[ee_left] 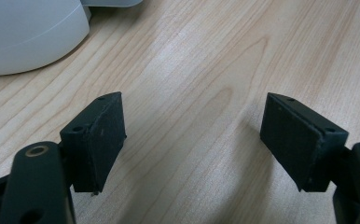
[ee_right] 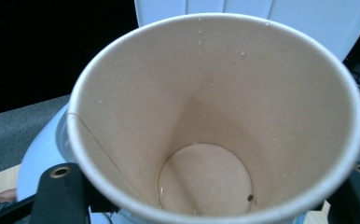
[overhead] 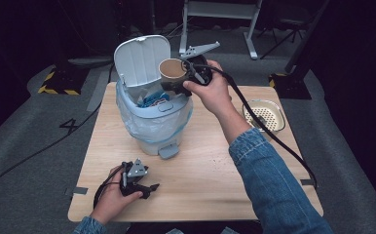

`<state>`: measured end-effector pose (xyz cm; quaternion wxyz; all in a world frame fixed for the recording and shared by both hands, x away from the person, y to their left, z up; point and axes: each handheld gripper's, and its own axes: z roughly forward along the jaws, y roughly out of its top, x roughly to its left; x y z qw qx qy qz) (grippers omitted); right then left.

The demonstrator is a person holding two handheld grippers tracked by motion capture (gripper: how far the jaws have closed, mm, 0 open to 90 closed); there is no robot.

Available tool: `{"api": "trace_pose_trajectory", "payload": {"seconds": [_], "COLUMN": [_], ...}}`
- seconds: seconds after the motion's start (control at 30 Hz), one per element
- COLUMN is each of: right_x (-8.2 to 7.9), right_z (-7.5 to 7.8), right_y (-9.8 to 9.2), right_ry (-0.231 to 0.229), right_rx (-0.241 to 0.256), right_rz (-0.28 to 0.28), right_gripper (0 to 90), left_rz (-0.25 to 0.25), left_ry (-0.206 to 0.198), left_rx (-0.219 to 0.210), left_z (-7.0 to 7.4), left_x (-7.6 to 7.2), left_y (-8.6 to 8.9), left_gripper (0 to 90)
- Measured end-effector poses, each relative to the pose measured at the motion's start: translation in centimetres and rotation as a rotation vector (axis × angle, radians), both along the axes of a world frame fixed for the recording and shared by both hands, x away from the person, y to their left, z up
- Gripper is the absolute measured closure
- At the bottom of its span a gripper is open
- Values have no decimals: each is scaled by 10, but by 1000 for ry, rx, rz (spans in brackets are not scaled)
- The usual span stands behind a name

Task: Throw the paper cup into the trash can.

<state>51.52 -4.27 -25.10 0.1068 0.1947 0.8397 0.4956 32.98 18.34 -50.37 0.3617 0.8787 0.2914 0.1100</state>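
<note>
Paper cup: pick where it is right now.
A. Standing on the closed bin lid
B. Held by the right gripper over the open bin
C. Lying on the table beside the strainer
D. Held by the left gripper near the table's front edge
B: the right gripper clamps the cup above the bin, whose lid is up.

floor: grey carpet (overhead: 25, 146) | table: light wood (overhead: 210, 180) | surroundings: dark

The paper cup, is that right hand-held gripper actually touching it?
Touching. The right gripper view shows the black jaws pressed on both sides of the paper cup, held by the right hand-held gripper.
</note>
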Motion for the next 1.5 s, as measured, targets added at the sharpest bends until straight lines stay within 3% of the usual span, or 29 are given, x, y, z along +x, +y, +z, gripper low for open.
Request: {"api": "trace_pose_trajectory", "payload": {"seconds": [0.37,0.4,0.47,0.57,0.77,0.83,1.0,1.1,1.3,1.37,1.5], "right_x": [3,3,3,1,-5,-6,-13,-19,-34,-39,-50], "right_z": [-13,-14,-16,-16,-9,-4,11,20,33,36,40], "right_y": [17,18,21,24,22,18,1,-15,-53,-62,-85], "right_ry": [24,29,13,-27,-69,-79,-110,-105,-109,-108,-113], "right_rx": [-100,-110,-121,-144,-109,-95,-83,-65,-86,-119,-99], "right_rz": [19,35,41,28,77,84,44,32,6,-1,-14], "right_gripper": [270,233,148,153,157,159,174,196,233,232,245], "left_rz": [0,0,0,0,0,0,-1,-1,0,1,5], "left_ry": [0,0,0,0,0,0,1,2,2,2,0], "left_rx": [0,0,0,-1,0,0,-1,-2,-2,-2,-2], "left_z": [0,0,0,0,0,0,0,0,0,0,0], "left_x": [0,0,0,0,0,0,0,0,0,0,0], "left_y": [0,0,0,0,0,0,0,0,0,0,0], "left_gripper": [224,224,224,224,224,224,225,224,224,224,224]}}
